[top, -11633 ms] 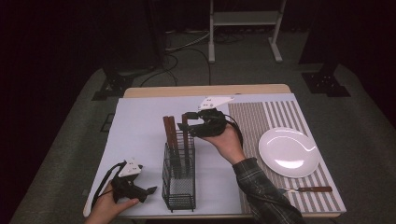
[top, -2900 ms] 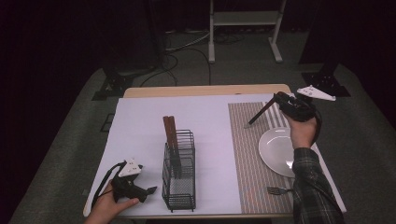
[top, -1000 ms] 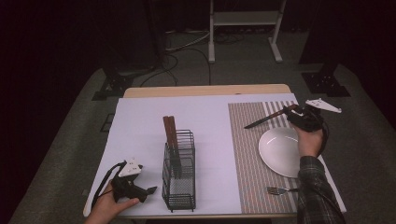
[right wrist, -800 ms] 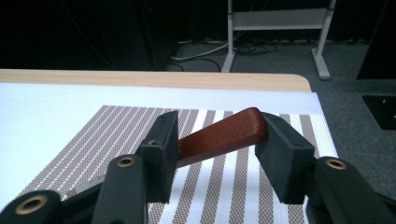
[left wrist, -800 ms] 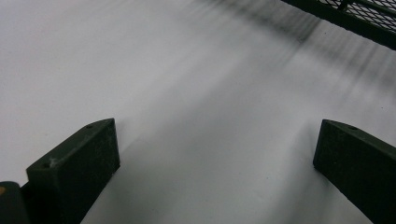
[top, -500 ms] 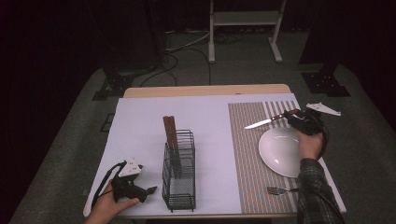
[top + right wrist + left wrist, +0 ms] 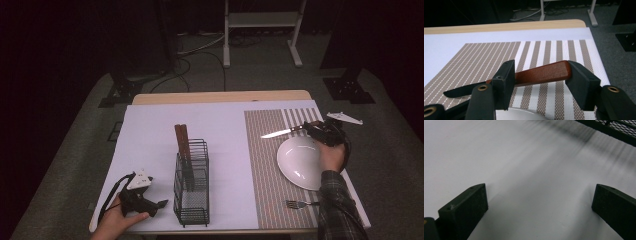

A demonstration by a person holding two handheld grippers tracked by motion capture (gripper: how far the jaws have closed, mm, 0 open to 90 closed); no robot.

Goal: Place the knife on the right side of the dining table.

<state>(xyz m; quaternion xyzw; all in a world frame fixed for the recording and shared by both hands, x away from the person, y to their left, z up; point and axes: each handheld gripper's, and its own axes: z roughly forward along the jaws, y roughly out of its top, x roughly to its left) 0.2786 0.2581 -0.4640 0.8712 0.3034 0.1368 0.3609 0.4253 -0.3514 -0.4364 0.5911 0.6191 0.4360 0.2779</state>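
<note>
A knife [image 7: 285,131] with a reddish wooden handle lies on the striped placemat [image 7: 265,165], just beyond the white plate [image 7: 300,162]. My right gripper [image 7: 312,131] is at its handle. In the right gripper view the handle [image 7: 541,73] runs across between the jaws of the right gripper [image 7: 541,82], which have just been opening; the pads no longer press on it. My left gripper [image 7: 157,204] rests at the table's front left, beside the black wire rack [image 7: 191,182]. It stands open [image 7: 540,210] over bare white cover.
Two wooden handles [image 7: 182,140] stand upright in the rack. A fork [image 7: 299,204] lies on the placemat in front of the plate. The plate's rim [image 7: 524,115] shows just under my right gripper. The table's right edge is close to the right hand.
The right gripper carried the knife from the rack to the placemat. Over the last second the knife has come down flat beyond the plate. The left gripper has stayed put.
</note>
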